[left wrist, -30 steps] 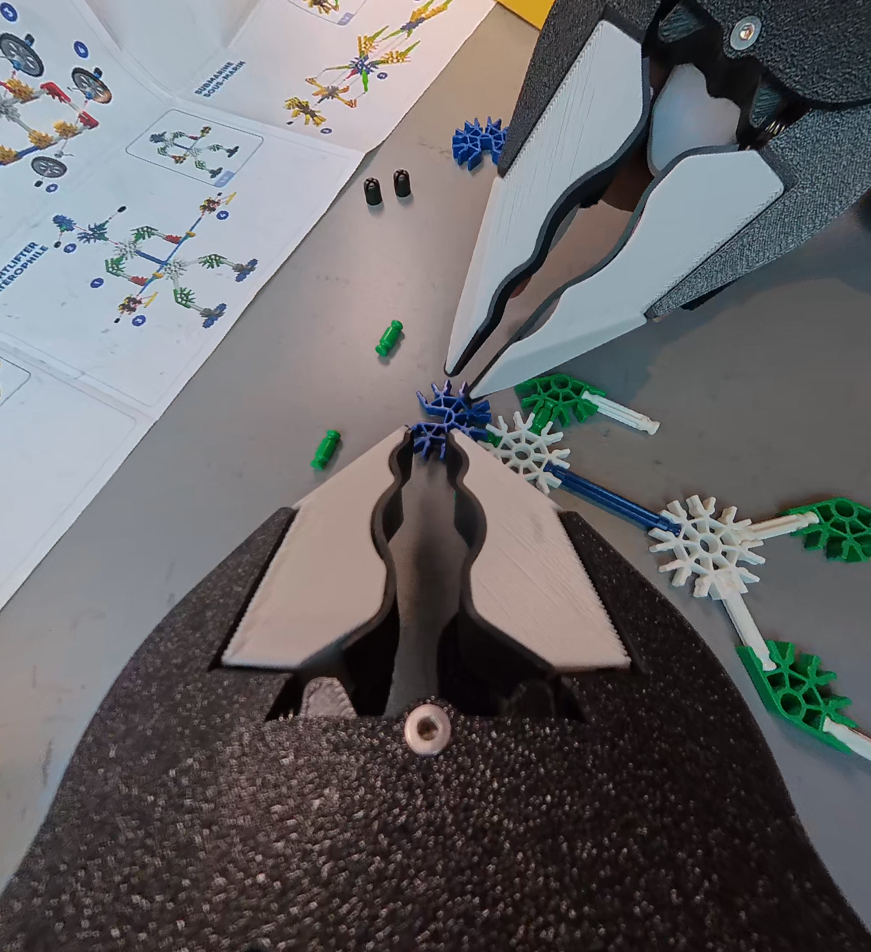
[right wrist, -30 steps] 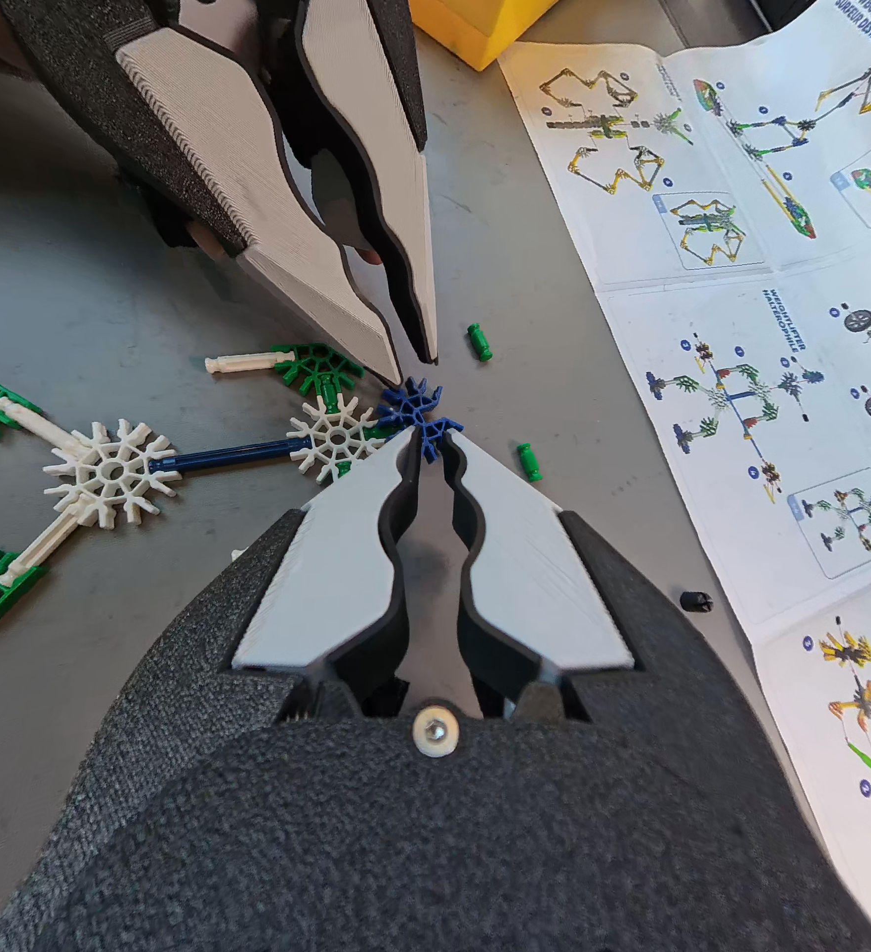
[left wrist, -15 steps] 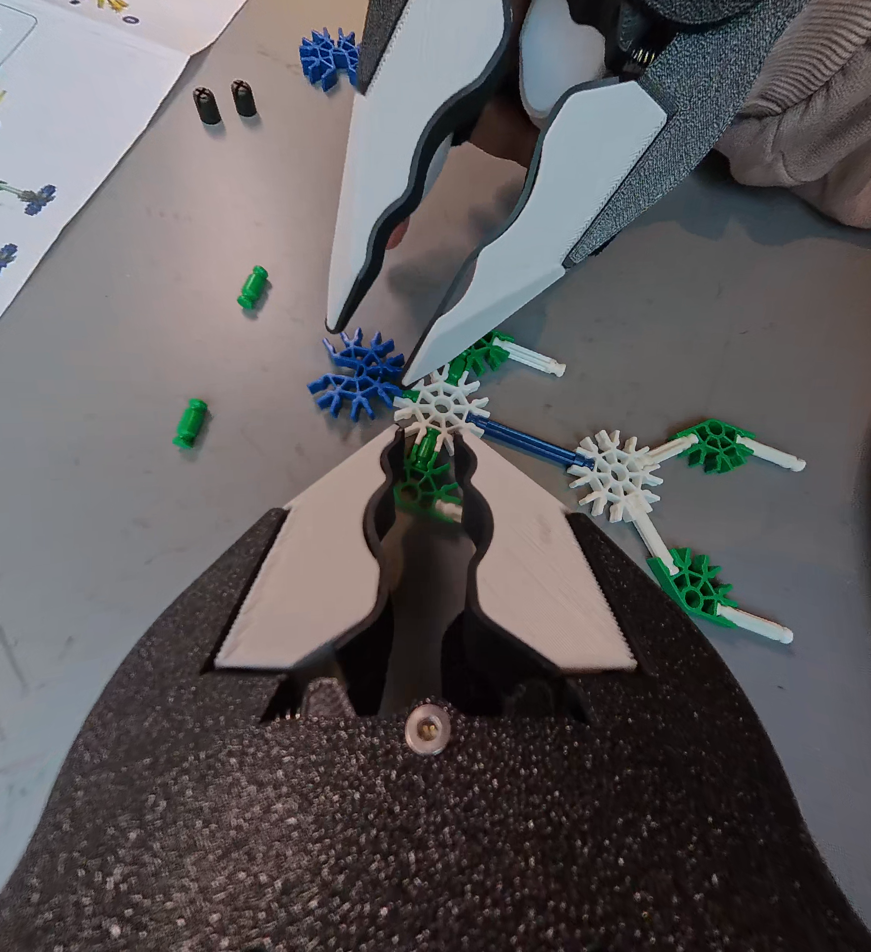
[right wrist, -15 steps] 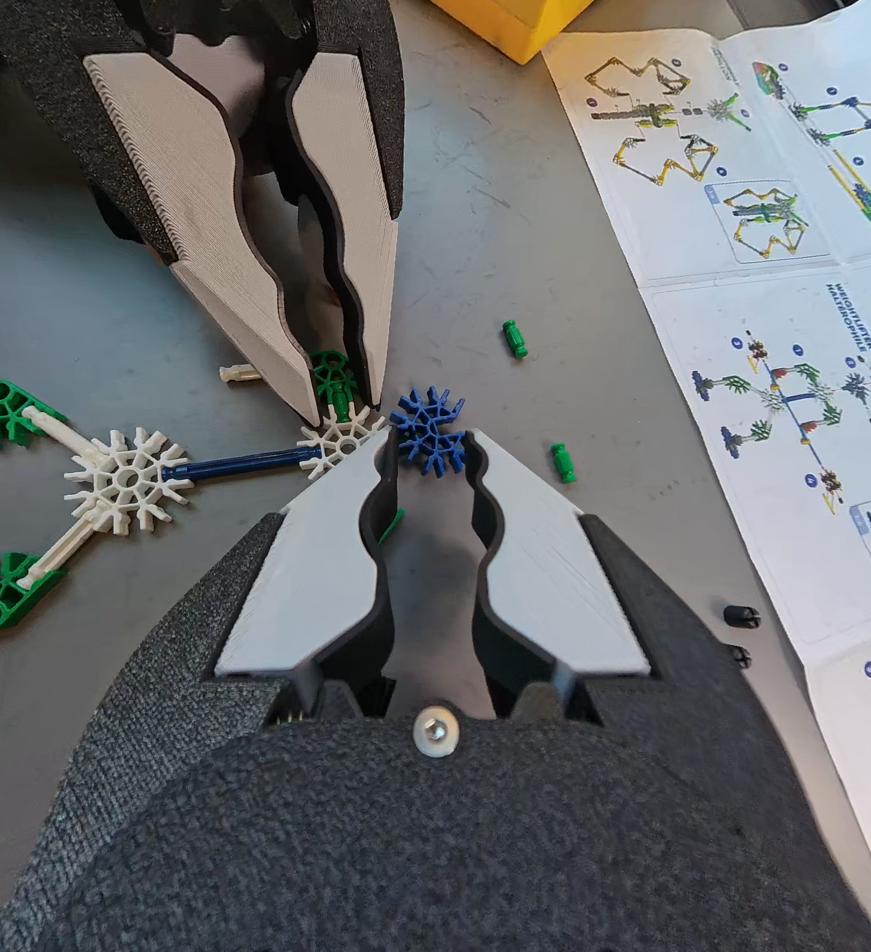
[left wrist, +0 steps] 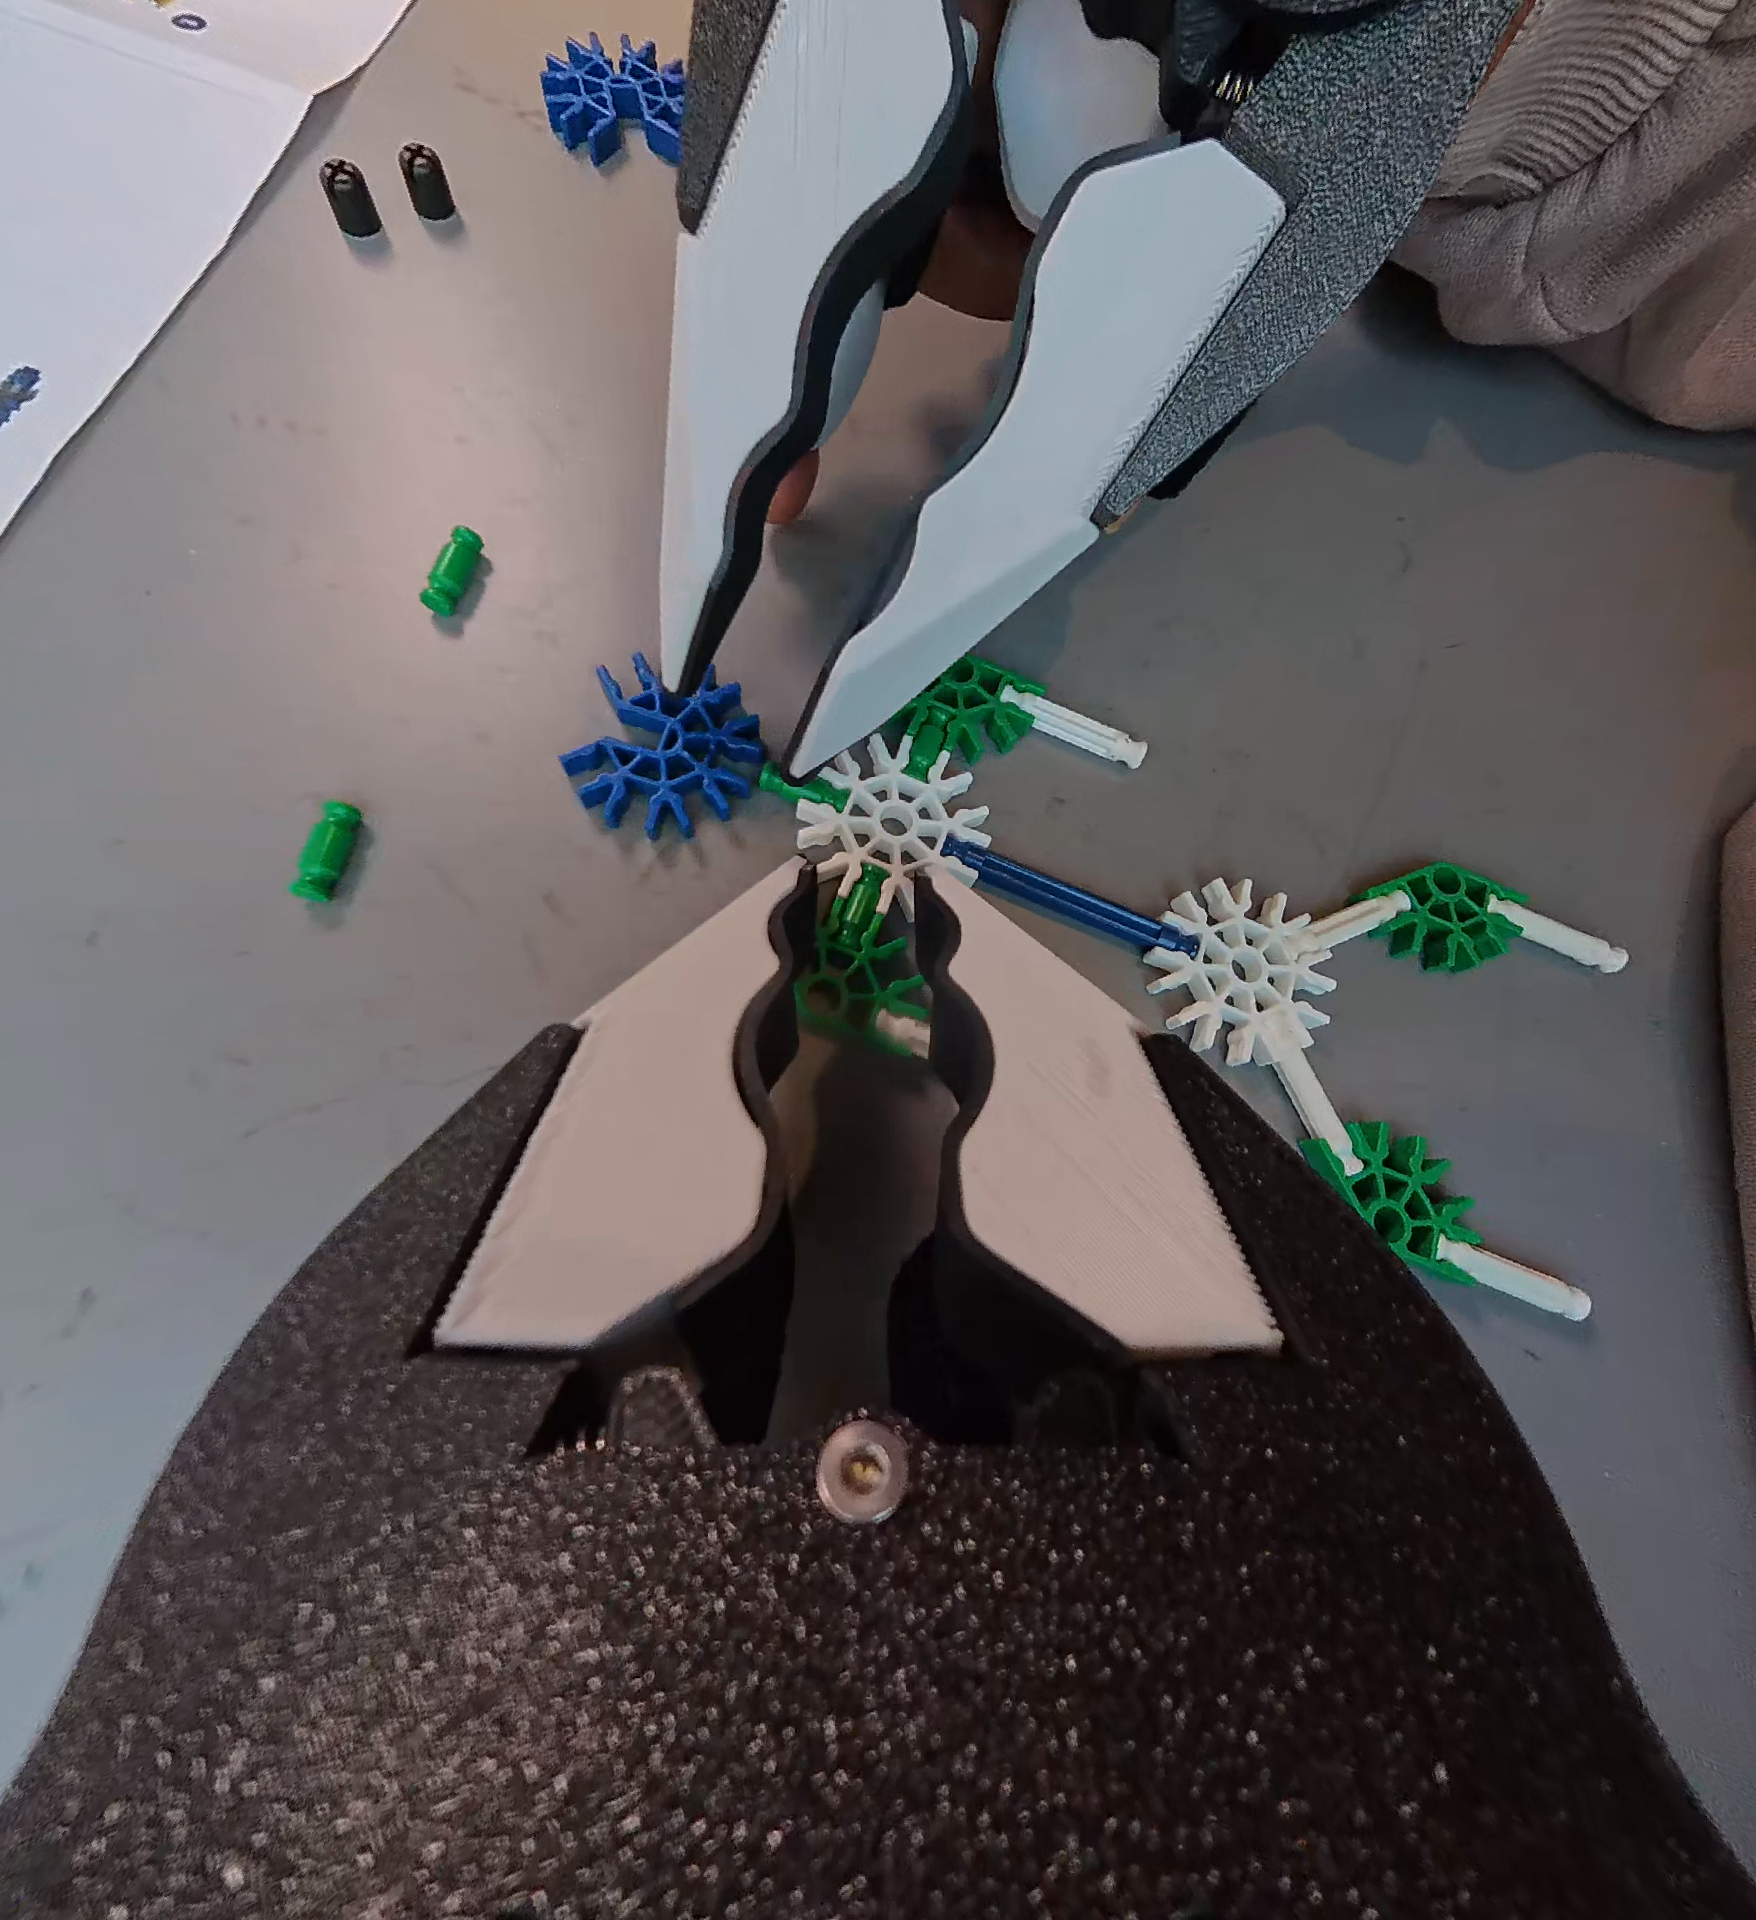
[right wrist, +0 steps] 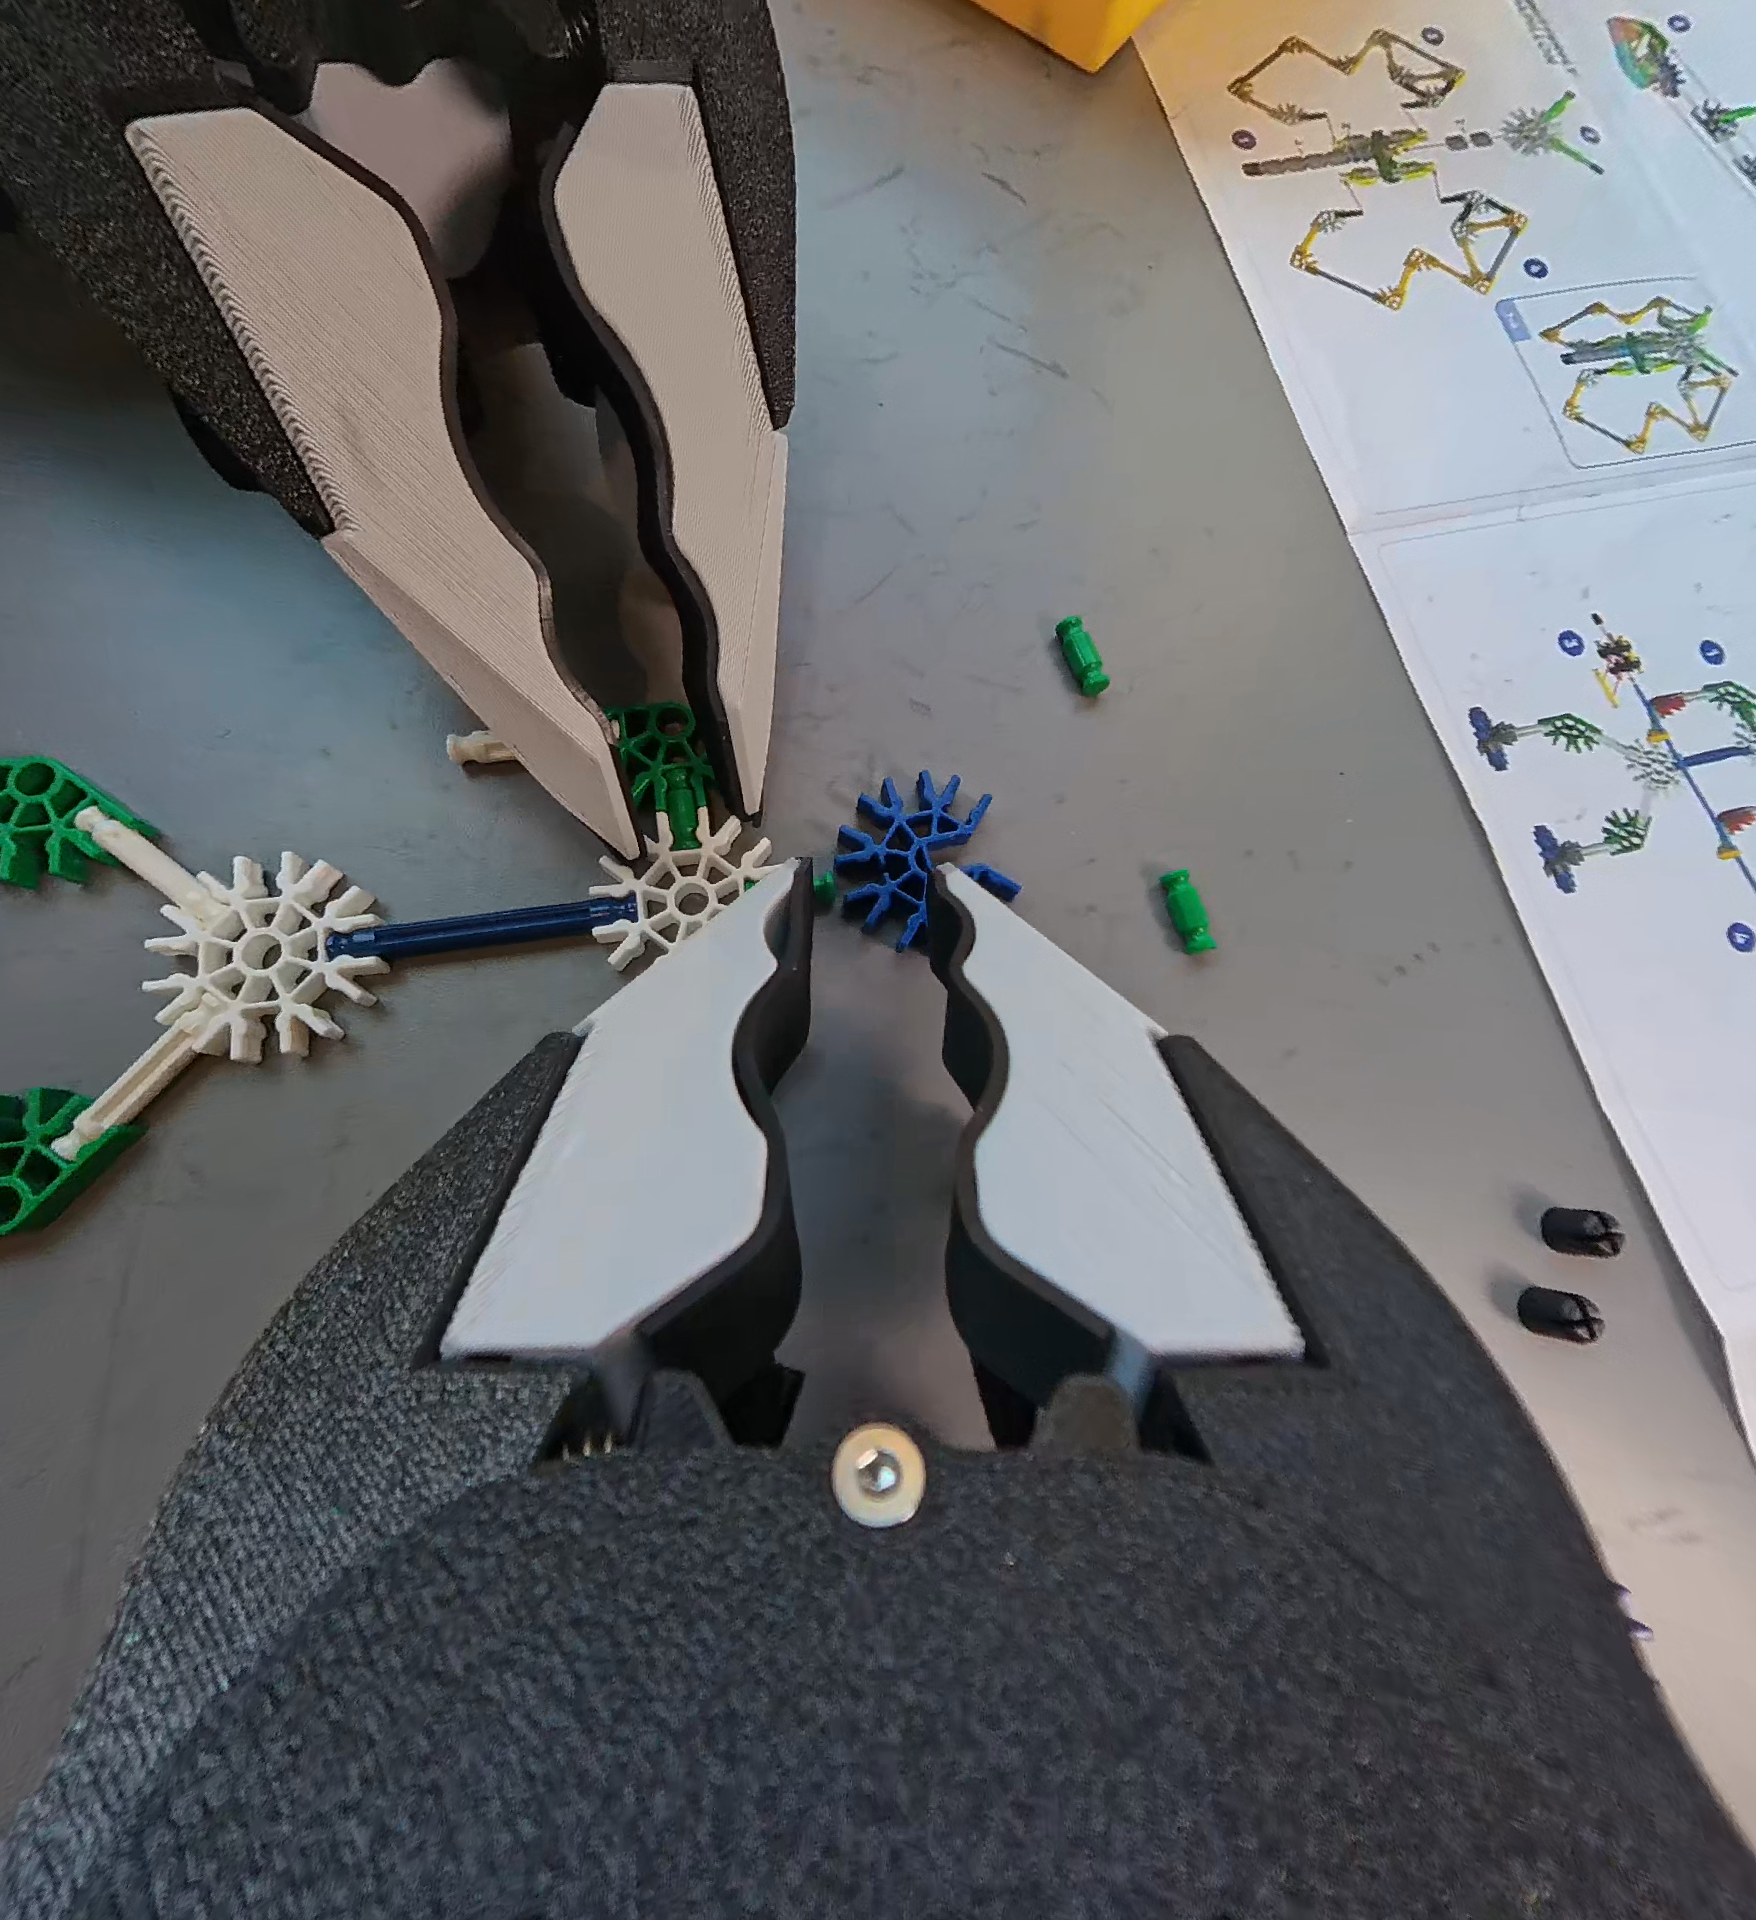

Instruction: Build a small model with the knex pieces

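Right gripper (right wrist: 869, 883) newly spread, low

Speckled black tongs (left wrist: 858, 894), wavy pale-grey fingers (left wrist: 645, 1122), silver screw (left wrist: 858, 1473)

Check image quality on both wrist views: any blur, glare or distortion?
Left wrist view: the left tongs are slightly smeared along the finger edges; the white snowflake connector is crisp; wide-angle bending at the borders. Right wrist view: the right tongs are soft near the base; the blue connector is sharp; soft shadows, no harsh glare.
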`<action>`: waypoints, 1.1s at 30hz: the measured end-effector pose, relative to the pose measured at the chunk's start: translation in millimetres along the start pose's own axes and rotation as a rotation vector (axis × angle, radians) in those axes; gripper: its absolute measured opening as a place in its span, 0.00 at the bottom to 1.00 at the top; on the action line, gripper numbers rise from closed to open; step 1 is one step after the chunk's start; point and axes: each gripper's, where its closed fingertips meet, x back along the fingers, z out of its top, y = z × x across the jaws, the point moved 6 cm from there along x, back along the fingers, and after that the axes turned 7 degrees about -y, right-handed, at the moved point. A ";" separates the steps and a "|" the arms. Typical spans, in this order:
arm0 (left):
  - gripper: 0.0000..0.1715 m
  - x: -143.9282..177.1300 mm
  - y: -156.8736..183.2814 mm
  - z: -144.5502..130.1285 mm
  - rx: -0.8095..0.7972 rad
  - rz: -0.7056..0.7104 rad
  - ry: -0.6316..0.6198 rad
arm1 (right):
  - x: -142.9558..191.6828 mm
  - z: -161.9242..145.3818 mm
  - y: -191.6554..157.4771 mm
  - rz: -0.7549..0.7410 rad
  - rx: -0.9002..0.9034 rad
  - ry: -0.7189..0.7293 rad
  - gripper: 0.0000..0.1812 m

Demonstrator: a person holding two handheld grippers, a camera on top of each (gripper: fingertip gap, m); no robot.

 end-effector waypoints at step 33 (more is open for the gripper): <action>0.10 -0.8 -0.9 0.2 0.015 0.020 0.015 | -3.3 4.4 22.8 0.239 0.238 -0.060 0.19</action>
